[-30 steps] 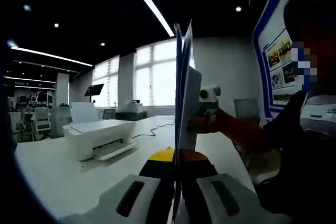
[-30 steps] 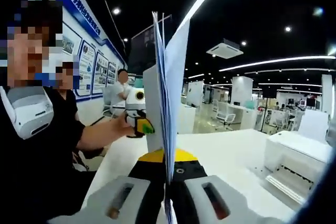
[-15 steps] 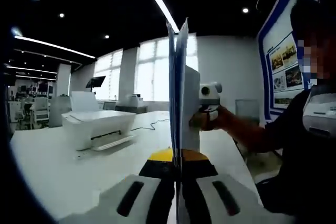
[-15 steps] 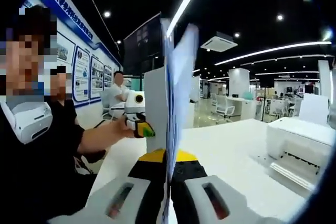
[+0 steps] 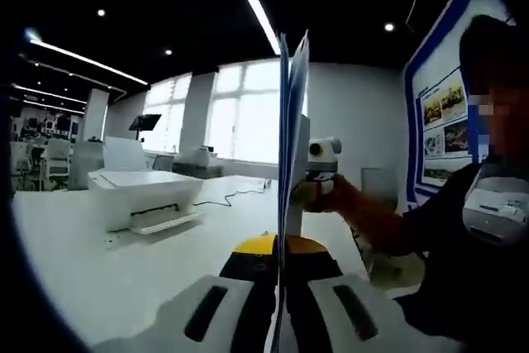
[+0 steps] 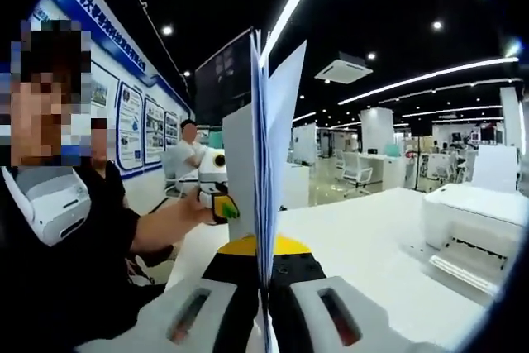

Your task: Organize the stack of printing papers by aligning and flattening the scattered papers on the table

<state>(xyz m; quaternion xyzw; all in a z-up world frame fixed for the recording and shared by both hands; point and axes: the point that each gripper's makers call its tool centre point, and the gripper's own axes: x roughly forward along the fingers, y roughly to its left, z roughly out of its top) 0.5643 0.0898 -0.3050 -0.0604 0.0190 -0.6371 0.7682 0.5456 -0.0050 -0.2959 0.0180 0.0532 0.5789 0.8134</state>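
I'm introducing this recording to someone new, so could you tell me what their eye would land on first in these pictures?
First, the upright sheaf of white printing papers, seen edge-on and clamped between the left hand-held gripper jaws; it also rises from the right hand-held gripper. Next, the boxy white desktop printer on the long white table, left of the sheaf in the left gripper view.

An open-plan office: white desks (image 5: 99, 262), a printer (image 5: 145, 196), swivel chairs (image 6: 357, 175), wall posters (image 6: 132, 126), strip lighting (image 5: 252, 2).

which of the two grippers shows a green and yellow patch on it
The left gripper, seen in the right gripper view gripping the far edge of the paper stack. The right gripper looks plain white.
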